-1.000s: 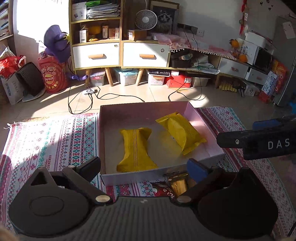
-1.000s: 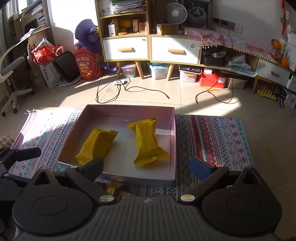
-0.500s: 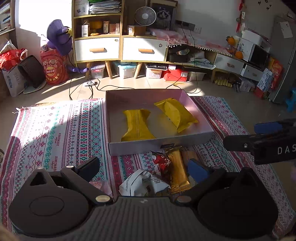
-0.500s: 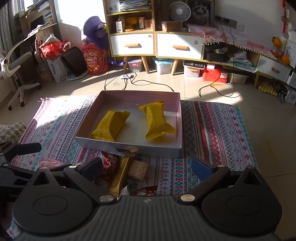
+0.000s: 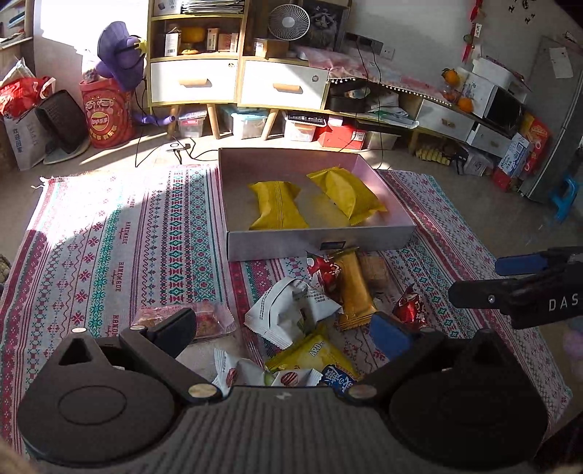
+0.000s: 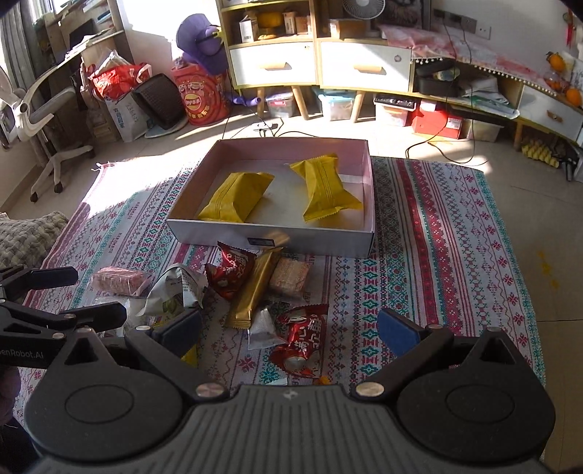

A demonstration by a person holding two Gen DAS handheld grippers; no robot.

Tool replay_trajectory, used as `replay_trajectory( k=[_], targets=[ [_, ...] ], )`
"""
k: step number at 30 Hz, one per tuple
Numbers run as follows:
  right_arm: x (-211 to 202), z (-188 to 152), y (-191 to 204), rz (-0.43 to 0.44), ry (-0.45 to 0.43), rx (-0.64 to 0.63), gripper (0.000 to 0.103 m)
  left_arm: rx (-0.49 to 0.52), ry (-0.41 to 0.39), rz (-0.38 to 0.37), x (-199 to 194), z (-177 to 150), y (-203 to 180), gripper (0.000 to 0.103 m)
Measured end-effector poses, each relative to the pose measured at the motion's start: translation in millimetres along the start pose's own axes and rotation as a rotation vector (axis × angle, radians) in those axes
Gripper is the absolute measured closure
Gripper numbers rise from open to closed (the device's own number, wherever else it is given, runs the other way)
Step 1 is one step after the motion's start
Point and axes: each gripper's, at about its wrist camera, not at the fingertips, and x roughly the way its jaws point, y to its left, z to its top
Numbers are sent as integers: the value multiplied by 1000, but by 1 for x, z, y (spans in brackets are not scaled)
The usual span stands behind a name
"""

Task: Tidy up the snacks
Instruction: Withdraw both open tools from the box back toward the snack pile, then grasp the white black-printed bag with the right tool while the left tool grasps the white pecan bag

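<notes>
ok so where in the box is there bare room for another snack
Bare floor shows between the two yellow packets and along the box far wall. The rug right of the box is clear; the pile in front is crowded.

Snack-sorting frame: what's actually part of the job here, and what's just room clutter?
Job:
- pink box
- two yellow packets already inside it
- loose snack pile on the rug: gold bar, red packets, white wrapper, pink wafer pack
- left gripper and right gripper, both open and empty

Clutter:
- cabinet
- fan
- office chair
- floor cables
</notes>
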Motion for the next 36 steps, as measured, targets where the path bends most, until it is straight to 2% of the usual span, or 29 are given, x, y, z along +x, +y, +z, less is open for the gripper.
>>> replay_trajectory(
  k=[6, 16, 19, 24, 30, 36],
  targets=[
    [-3, -16, 4, 0, 21, -41, 1, 1, 22, -10, -5, -12, 7, 0],
    [7, -53, 10, 5, 126, -114, 1, 17, 70, 17, -2, -37, 20, 0],
    [11, -62, 14, 21, 161, -130, 1, 7, 100, -11, 1, -44, 20, 0],
    [18, -74, 22, 77, 227, -139, 4, 106, 107, -6, 9, -57, 6, 0],
    [23, -82, 32, 92, 213, -191, 11, 192, 70, -4, 17, -65, -1, 0],
    [27, -88, 33, 78, 192, -198, 20, 171, 68, -11, 28, -65, 5, 1]
  ],
)
